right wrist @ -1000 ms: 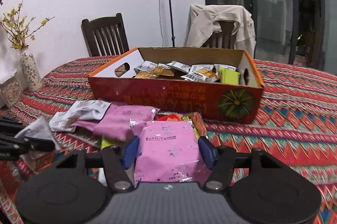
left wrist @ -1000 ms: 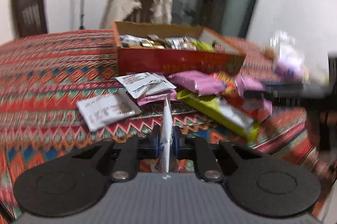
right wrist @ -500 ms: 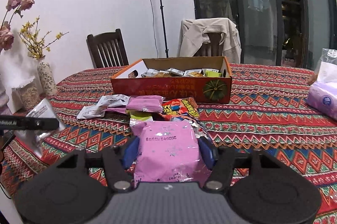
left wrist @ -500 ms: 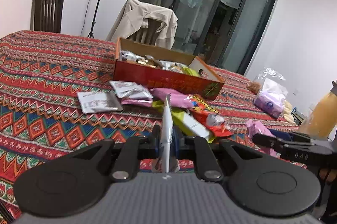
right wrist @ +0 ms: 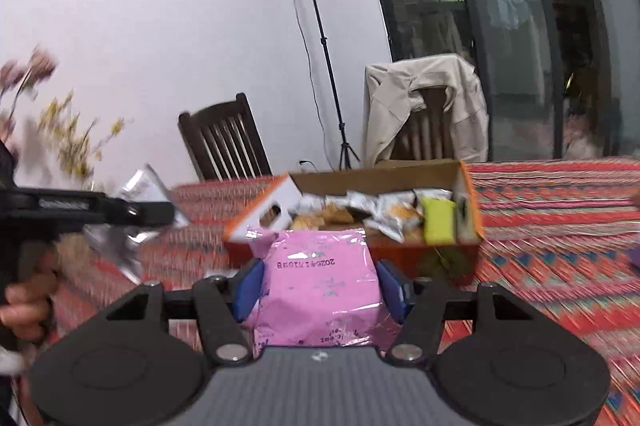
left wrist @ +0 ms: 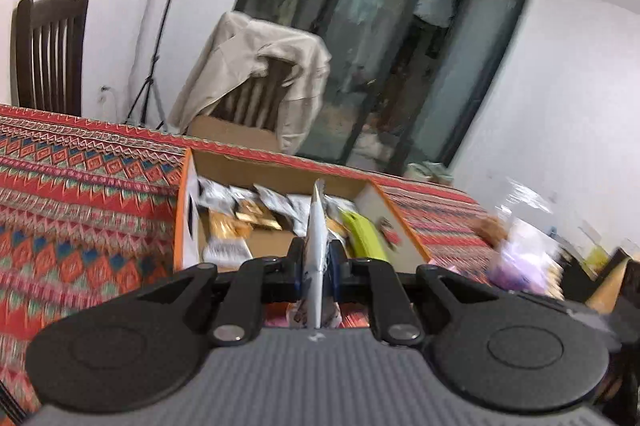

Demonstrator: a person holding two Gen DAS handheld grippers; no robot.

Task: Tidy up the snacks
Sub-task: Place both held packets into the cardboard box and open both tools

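Observation:
An orange cardboard box [left wrist: 182,226] holding several snack packets stands on the patterned tablecloth; it also shows in the right wrist view [right wrist: 466,185]. My left gripper [left wrist: 317,262] is shut on a thin white-silver packet [left wrist: 316,226] held edge-on just in front of the box. The same gripper [right wrist: 132,211] and packet [right wrist: 140,185] show at the left of the right wrist view. My right gripper [right wrist: 320,286] is shut on a pink foil packet [right wrist: 320,290], held just short of the box's near wall.
A lime-green packet [left wrist: 362,234] lies at the box's right end. Two wooden chairs stand behind the table, one [right wrist: 428,105] draped with a beige jacket. A light stand [right wrist: 320,45] and glass doors are behind. A purple tissue pack [left wrist: 520,258] sits at right.
Both grippers have lifted and moved forward toward the box with their packets. The loose snack pile on the cloth has dropped out of view below.

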